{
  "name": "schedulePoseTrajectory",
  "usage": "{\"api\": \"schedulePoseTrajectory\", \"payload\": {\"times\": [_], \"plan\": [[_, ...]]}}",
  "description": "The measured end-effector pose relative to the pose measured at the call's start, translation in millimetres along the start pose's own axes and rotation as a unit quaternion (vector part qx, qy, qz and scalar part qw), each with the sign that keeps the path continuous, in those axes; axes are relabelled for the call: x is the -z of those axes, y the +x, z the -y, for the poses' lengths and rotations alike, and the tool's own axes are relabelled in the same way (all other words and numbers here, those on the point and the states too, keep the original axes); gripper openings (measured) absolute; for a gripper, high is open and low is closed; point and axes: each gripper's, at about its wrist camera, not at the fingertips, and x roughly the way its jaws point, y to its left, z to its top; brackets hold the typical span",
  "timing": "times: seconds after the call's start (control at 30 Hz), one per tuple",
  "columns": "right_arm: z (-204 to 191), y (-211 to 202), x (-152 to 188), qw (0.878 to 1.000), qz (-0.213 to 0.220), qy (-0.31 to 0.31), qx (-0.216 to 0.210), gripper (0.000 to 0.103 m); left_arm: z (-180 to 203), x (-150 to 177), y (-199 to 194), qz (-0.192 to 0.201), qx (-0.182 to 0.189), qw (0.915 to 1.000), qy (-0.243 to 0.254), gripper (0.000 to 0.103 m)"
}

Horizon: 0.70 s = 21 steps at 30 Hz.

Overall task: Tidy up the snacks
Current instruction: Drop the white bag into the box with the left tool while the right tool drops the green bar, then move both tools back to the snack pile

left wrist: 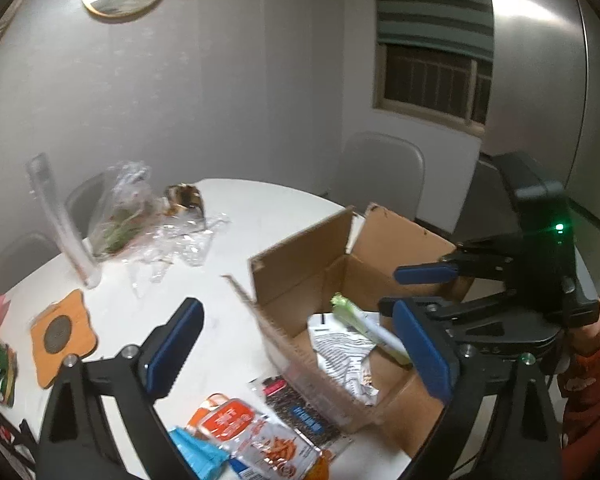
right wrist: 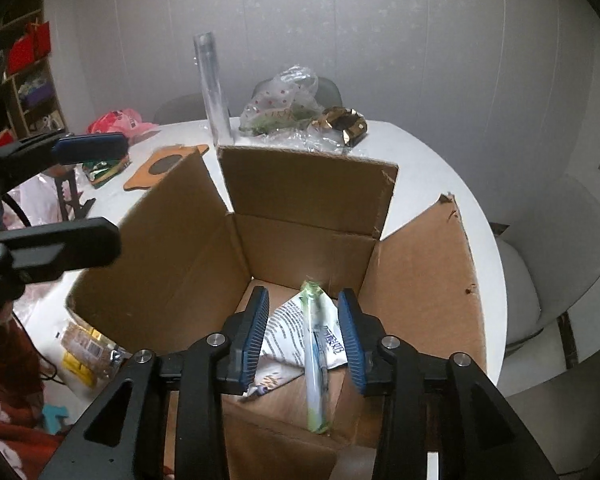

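An open cardboard box (left wrist: 300, 264) (right wrist: 300, 192) stands on the white round table (left wrist: 236, 216). Inside it lie a white printed packet (right wrist: 284, 328) and a long green-and-white packet (right wrist: 314, 364) (left wrist: 364, 328). My right gripper (right wrist: 304, 338) hangs over the box, open, with the long packet below and between its pads, which do not touch it. My left gripper (left wrist: 300, 350) is open wide beside the box's near wall, holding nothing. On the table in front of it lie a red-orange packet (left wrist: 252, 432), a dark packet (left wrist: 300, 412) and a blue packet (left wrist: 196, 452).
A wooden coaster (left wrist: 62, 336), a tall clear tube (left wrist: 60, 216), a plastic bag of greens (left wrist: 120, 208) and a gold wrapper (right wrist: 344, 124) sit at the table's far side. Yellow packets (right wrist: 84, 352) lie left of the box. Grey chairs (left wrist: 380, 176) ring the table.
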Motion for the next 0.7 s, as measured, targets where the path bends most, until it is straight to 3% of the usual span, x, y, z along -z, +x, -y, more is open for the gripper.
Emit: {"api": "schedulePoseTrajectory", "payload": {"times": [0.27,0.4,0.5,0.6,0.7], "plan": [[-44.0,-41.3,0.3,0.998,0.058,-0.029,-0.022,0.036,-35.2,29.6,-64.0,0.048,-0.033,0.9976,-0.037,0.101],[-95.3,-57.0,2.3,0.992,0.086,-0.070,-0.059,0.046,-57.7,51.4,-93.7,0.059,-0.065,0.9947,-0.052,0.101],[-138.0,-62.3,6.4,0.986,0.101,-0.106,-0.076,0.046,-74.7,72.0,-116.0,0.068,-0.085,0.9921,-0.064,0.101],[-175.0,-54.5,12.3,0.983,0.089,-0.124,-0.103,0.047,-91.6,93.6,-132.1,0.076,-0.104,0.9885,-0.080,0.101],[-208.0,-35.8,23.8,0.980,0.067,-0.140,-0.124,0.048,-103.7,121.0,-136.4,0.066,-0.101,0.9894,-0.082,0.101]]}}
